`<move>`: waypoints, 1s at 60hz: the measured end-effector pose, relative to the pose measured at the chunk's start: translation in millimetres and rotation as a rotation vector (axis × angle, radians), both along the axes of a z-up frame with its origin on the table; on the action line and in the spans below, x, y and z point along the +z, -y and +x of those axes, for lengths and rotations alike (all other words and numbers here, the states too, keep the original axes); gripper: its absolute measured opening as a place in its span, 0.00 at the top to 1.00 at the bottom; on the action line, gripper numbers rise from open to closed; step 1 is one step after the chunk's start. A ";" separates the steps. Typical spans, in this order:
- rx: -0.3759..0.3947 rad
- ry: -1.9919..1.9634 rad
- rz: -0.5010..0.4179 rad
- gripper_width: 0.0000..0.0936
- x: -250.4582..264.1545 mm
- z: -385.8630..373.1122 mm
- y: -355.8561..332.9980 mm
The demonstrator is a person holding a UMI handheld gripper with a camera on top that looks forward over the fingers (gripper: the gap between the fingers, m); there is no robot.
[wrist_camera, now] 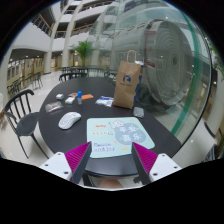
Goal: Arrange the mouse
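White mouse (69, 120) lying slantwise left of mat (115, 135), beyond spread, empty fingers (143, 160)

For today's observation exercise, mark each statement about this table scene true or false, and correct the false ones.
1. The white mouse lies on the pad. False: it lies on the bare round table, beside the pad.
2. A brown paper bag stands upright beyond the pad. True.
3. The gripper is shut on the mouse. False: its fingers are open, holding nothing.
4. A black chair stands by the table. True.
5. The pad lies just ahead of the fingers. True.
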State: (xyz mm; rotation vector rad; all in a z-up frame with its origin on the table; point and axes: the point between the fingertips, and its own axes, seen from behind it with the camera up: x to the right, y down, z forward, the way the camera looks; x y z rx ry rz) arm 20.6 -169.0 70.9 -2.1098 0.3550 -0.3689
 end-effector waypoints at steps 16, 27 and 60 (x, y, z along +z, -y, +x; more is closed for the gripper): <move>-0.024 -0.032 0.003 0.11 -25.6 -49.4 -46.9; 0.078 -0.086 0.059 0.11 -33.9 -116.2 -127.6; 0.213 -0.141 -0.085 0.14 -88.5 -145.0 -241.7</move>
